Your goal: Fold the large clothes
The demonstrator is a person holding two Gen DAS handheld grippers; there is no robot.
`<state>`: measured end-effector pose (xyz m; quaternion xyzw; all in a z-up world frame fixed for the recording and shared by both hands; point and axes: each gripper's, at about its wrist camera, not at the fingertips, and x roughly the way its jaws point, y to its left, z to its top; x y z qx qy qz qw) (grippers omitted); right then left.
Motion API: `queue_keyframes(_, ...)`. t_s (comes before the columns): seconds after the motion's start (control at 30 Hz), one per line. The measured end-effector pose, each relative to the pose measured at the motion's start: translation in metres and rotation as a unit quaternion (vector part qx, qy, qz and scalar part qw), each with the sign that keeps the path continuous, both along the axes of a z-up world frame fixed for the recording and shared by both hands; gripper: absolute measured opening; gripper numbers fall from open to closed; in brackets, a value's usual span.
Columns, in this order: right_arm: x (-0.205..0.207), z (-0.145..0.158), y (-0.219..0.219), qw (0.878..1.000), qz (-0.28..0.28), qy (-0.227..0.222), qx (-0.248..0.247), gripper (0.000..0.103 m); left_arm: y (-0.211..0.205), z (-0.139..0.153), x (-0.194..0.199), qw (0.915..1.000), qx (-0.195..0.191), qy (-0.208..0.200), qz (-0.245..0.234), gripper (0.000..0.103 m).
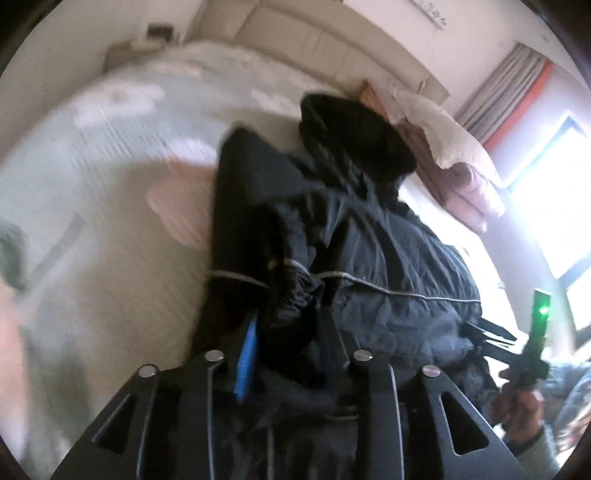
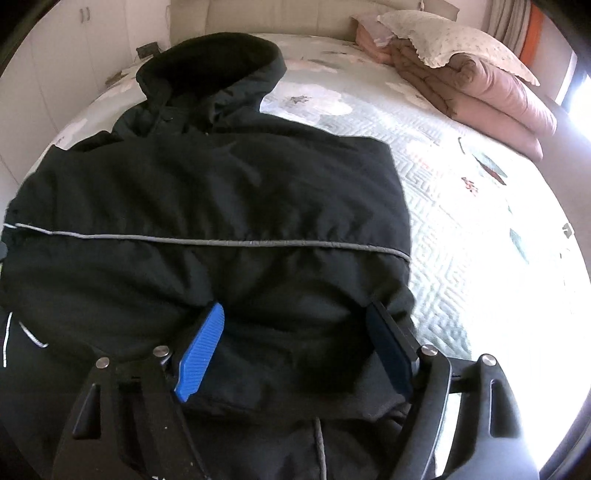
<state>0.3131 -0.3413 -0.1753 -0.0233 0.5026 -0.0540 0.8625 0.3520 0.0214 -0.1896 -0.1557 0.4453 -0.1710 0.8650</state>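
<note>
Both grippers on black jacket [image 2: 221, 184]: left gripper [image 1: 288, 317] clamped on bunched fabric; right gripper [image 2: 295, 325] spread, hem between fingers.

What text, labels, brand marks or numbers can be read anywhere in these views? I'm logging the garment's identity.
None can be read.
black hooded jacket: no logo or label shows, only a grey reflective stripe.
bedspread: printed patterns, no letters.
wall above the bed: a faint mark, too blurred to read.
device with a green light: no legible marking.
</note>
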Motion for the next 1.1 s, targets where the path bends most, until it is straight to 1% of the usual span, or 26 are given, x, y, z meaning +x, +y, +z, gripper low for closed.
queue_keyframes(0.07, -0.012, 0.015, 0.002, 1.000, 0.011, -0.019, 0.020, 0.081, 0.001, 0.020, -0.010, 0.9992, 0.024, -0.033, 0.004, 0.039)
queue_keyframes(0.1, -0.020, 0.025, 0.006, 0.998, 0.025, -0.038, 0.038, 0.081, 0.002, 0.031, -0.016, 0.9982, 0.029, -0.053, -0.001, 0.045)
queue_keyframes(0.13, -0.028, 0.033, 0.011, 0.997, 0.036, -0.053, 0.044, 0.081, 0.000, 0.039, -0.021, 0.9975, 0.033, -0.062, -0.005, 0.049)
queue_keyframes(0.17, -0.030, 0.036, 0.017, 0.997, 0.042, -0.059, 0.039, 0.081, -0.002, 0.045, -0.023, 0.9967, 0.038, -0.070, -0.011, 0.049)
queue_keyframes(0.23, -0.028, 0.030, 0.029, 0.997, 0.049, -0.047, 0.020, 0.081, -0.016, 0.051, -0.022, 0.9955, 0.047, -0.075, -0.035, 0.049)
queue_keyframes(0.27, -0.023, 0.021, 0.033, 0.998, 0.053, -0.033, 0.013, 0.081, -0.019, 0.048, -0.022, 0.9950, 0.051, -0.075, -0.042, 0.049)
queue_keyframes(0.3, -0.017, 0.009, 0.035, 0.999, 0.051, -0.015, 0.010, 0.080, -0.030, 0.045, -0.018, 0.9944, 0.059, -0.070, -0.052, 0.049)
queue_keyframes(0.33, -0.016, 0.000, 0.034, 0.999, 0.049, -0.003, 0.015, 0.079, -0.038, 0.037, -0.015, 0.9942, 0.065, -0.063, -0.059, 0.049)
queue_keyframes(0.37, -0.015, -0.009, 0.033, 0.999, 0.045, 0.005, 0.020, 0.079, -0.046, 0.025, -0.011, 0.9942, 0.070, -0.047, -0.067, 0.049)
queue_keyframes(0.4, -0.013, -0.014, 0.030, 0.999, 0.047, -0.001, 0.024, 0.079, -0.049, 0.014, -0.004, 0.9941, 0.078, -0.031, -0.069, 0.049)
queue_keyframes(0.43, -0.013, -0.015, 0.029, 0.998, 0.052, -0.010, 0.026, 0.080, -0.053, -0.002, 0.003, 0.9932, 0.095, -0.011, -0.067, 0.048)
queue_keyframes(0.47, -0.013, -0.017, 0.029, 0.998, 0.061, -0.017, 0.026, 0.080, -0.055, -0.015, 0.006, 0.9923, 0.103, -0.006, -0.069, 0.048)
queue_keyframes(0.53, -0.015, -0.019, 0.029, 0.997, 0.072, -0.027, 0.024, 0.081, -0.058, -0.018, 0.003, 0.9919, 0.100, -0.036, -0.070, 0.048)
queue_keyframes(0.57, -0.016, -0.021, 0.030, 0.996, 0.079, -0.034, 0.021, 0.081, -0.057, -0.017, 0.001, 0.9915, 0.100, -0.042, -0.071, 0.048)
queue_keyframes(0.6, -0.018, -0.021, 0.030, 0.995, 0.085, -0.038, 0.019, 0.081, -0.056, -0.016, -0.002, 0.9917, 0.096, -0.047, -0.071, 0.048)
queue_keyframes(0.63, -0.018, -0.021, 0.030, 0.995, 0.089, -0.039, 0.020, 0.081, -0.052, -0.013, -0.005, 0.9927, 0.084, -0.050, -0.071, 0.049)
queue_keyframes(0.7, -0.016, -0.016, 0.026, 0.995, 0.091, -0.031, 0.033, 0.081, -0.042, -0.007, -0.008, 0.9949, 0.058, -0.043, -0.070, 0.049)
queue_keyframes(0.77, -0.018, -0.005, 0.020, 0.994, 0.087, -0.022, 0.055, 0.077, -0.036, 0.006, -0.005, 0.9968, 0.031, -0.034, -0.066, 0.048)
queue_keyframes(0.8, -0.016, 0.007, 0.015, 0.994, 0.083, -0.019, 0.072, 0.076, -0.035, 0.017, -0.002, 0.9971, 0.015, -0.035, -0.066, 0.048)
queue_keyframes(0.87, -0.013, 0.029, 0.009, 0.992, 0.076, -0.030, 0.094, 0.075, -0.036, 0.047, 0.004, 0.9963, -0.007, -0.047, -0.072, 0.049)
queue_keyframes(0.9, -0.008, 0.042, 0.008, 0.992, 0.073, -0.040, 0.098, 0.075, -0.042, 0.057, 0.010, 0.9956, -0.010, -0.049, -0.080, 0.049)
queue_keyframes(0.93, 0.000, 0.053, 0.007, 0.991, 0.071, -0.046, 0.099, 0.075, -0.049, 0.063, 0.018, 0.9950, -0.007, -0.046, -0.088, 0.051)
queue_keyframes(0.97, 0.011, 0.063, 0.008, 0.992, 0.067, -0.050, 0.096, 0.075, -0.059, 0.067, 0.029, 0.9947, 0.005, -0.039, -0.095, 0.051)
queue_keyframes(1.0, 0.021, 0.066, 0.009, 0.992, 0.061, -0.052, 0.093, 0.075, -0.064, 0.066, 0.037, 0.9947, 0.013, -0.031, -0.097, 0.051)
queue_keyframes(1.07, 0.049, 0.061, 0.008, 0.994, 0.043, -0.040, 0.096, 0.075, -0.077, 0.049, 0.062, 0.9951, 0.031, 0.010, -0.094, 0.051)
queue_keyframes(1.1, 0.058, 0.054, 0.007, 0.994, 0.032, -0.029, 0.097, 0.075, -0.083, 0.034, 0.074, 0.9940, 0.048, 0.042, -0.089, 0.051)
